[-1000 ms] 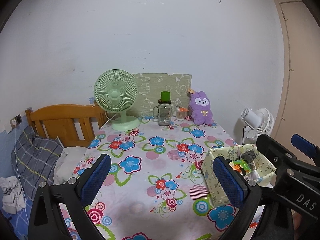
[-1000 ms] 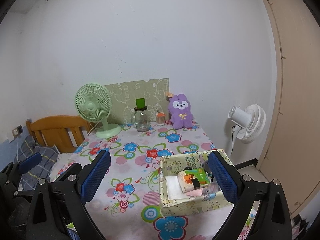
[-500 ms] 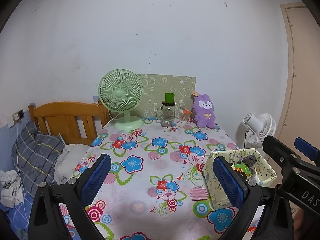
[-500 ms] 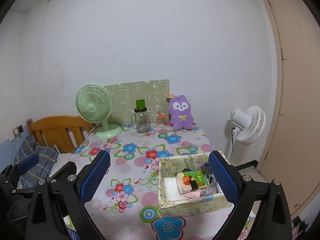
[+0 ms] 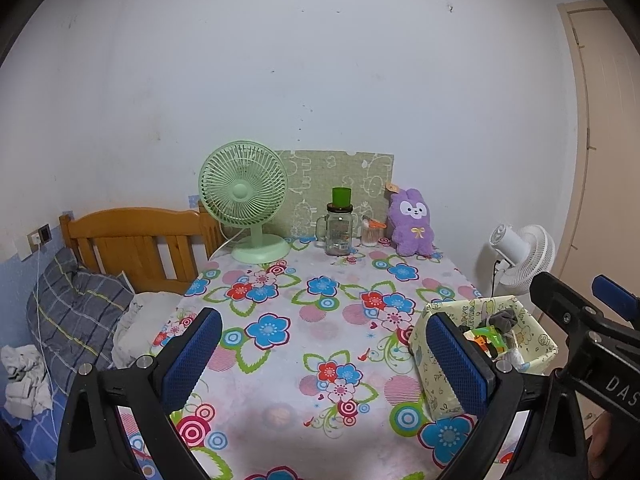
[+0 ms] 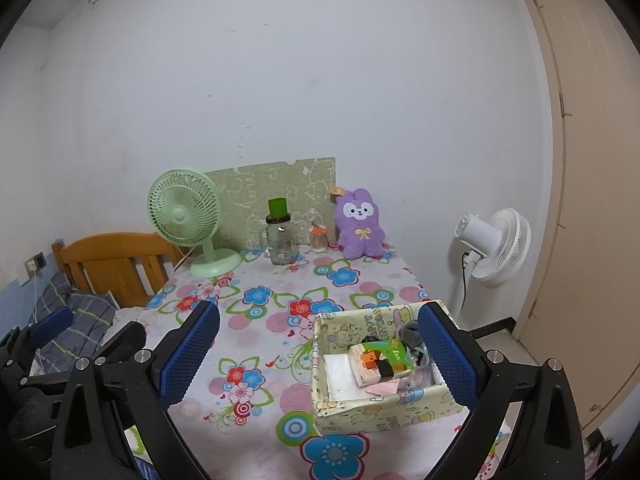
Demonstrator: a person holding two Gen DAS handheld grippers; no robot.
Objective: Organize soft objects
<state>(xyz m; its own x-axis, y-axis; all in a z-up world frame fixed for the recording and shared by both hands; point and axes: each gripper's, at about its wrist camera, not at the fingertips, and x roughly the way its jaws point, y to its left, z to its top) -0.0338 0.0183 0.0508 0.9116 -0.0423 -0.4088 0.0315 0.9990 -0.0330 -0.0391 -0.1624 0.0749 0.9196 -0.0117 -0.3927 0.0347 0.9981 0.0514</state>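
Note:
A purple plush rabbit [image 5: 412, 224] sits upright at the far edge of the flowered table [image 5: 304, 320], against the wall; it also shows in the right wrist view [image 6: 359, 226]. A pale yellow patterned box [image 6: 372, 372] with several small items stands at the table's near right; it shows in the left wrist view too [image 5: 484, 344]. My left gripper [image 5: 324, 360] is open and empty above the near table. My right gripper [image 6: 316, 356] is open and empty, its right finger beside the box.
A green desk fan [image 5: 246, 204], a glass jar with a green lid [image 5: 339, 226], a small cup [image 5: 370, 232] and a green board [image 5: 340, 184] line the far edge. A white floor fan [image 6: 494, 244] stands right of the table, a wooden bed [image 5: 132, 240] left.
Both grippers have drawn back and risen slightly, so the table and box look smaller and lower. Both stay open and empty.

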